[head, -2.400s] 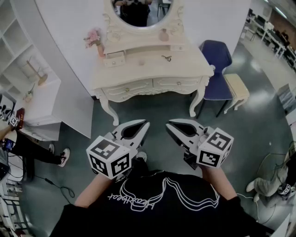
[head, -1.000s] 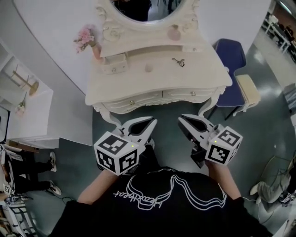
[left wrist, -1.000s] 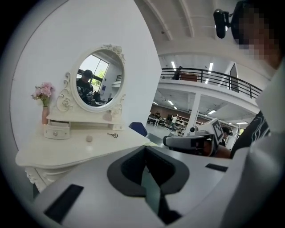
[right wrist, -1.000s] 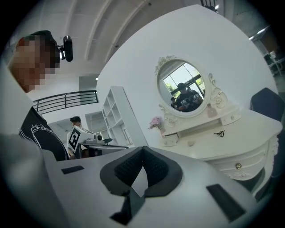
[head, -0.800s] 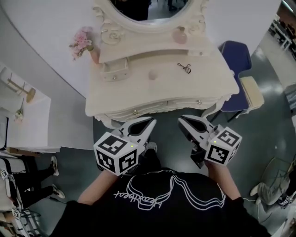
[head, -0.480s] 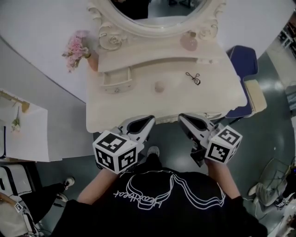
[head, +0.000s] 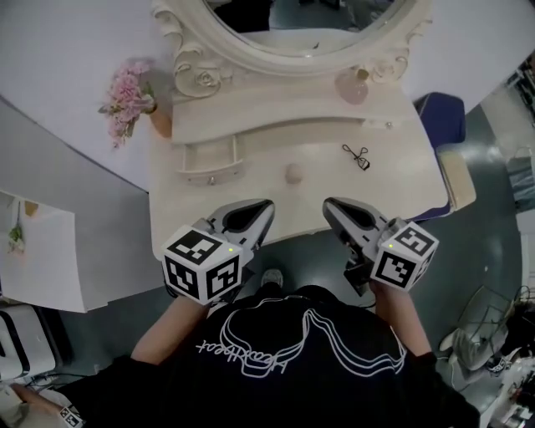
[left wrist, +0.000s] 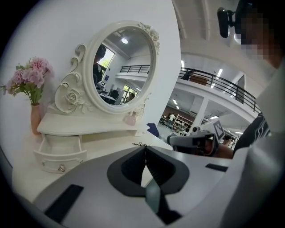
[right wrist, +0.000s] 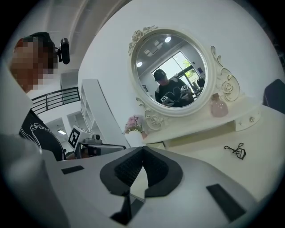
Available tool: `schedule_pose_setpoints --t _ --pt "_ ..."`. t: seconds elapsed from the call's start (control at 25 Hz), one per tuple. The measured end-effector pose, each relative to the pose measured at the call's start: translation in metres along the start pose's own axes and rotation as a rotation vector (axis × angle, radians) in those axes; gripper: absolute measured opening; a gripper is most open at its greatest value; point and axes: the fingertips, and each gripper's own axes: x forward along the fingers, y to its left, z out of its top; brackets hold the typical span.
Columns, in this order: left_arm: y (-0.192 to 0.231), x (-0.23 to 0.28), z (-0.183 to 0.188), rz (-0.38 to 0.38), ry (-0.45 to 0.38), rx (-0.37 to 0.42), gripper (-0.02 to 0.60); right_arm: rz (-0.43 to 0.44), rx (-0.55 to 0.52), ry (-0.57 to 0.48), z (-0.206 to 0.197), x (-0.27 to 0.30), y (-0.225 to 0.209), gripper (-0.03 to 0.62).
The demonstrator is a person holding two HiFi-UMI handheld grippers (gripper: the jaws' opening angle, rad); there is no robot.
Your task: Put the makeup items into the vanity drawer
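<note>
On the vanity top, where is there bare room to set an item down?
Bare: the tabletop right of the eyelash curler; the stretch between curler and small round item; the front left, before the open small drawer. Crowded: the rear shelf, with vase, pink bottle and mirror.

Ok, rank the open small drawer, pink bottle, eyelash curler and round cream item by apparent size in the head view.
1. open small drawer
2. pink bottle
3. eyelash curler and round cream item: too alike to rank.

Overhead, two low views; shared vanity [head: 393, 192]
</note>
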Motion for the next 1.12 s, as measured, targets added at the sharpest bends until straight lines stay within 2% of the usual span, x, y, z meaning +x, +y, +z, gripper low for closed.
schedule_pose_setpoints --t 0.4,0.76,0.96,1.12 --pt "0.030 0.014 0.005 0.033 -0.001 -0.021 0.005 0.025 0.025 0.041 -0.004 0.021 -0.030 0.019" --pt "0.071 0.035 0.009 0.093 0.016 -0.071 0.005 0.050 0.035 0.149 -0.010 0.067 -0.080 0.111" --pt "0.093 0.042 -0.002 0.136 0.055 -0.120 0.005 0.045 0.056 0.231 -0.029 0.094 -0.115 0.157" --pt "0.106 0.045 -0.009 0.158 0.066 -0.159 0.005 0.039 0.021 0.321 -0.050 0.110 -0.130 0.209"
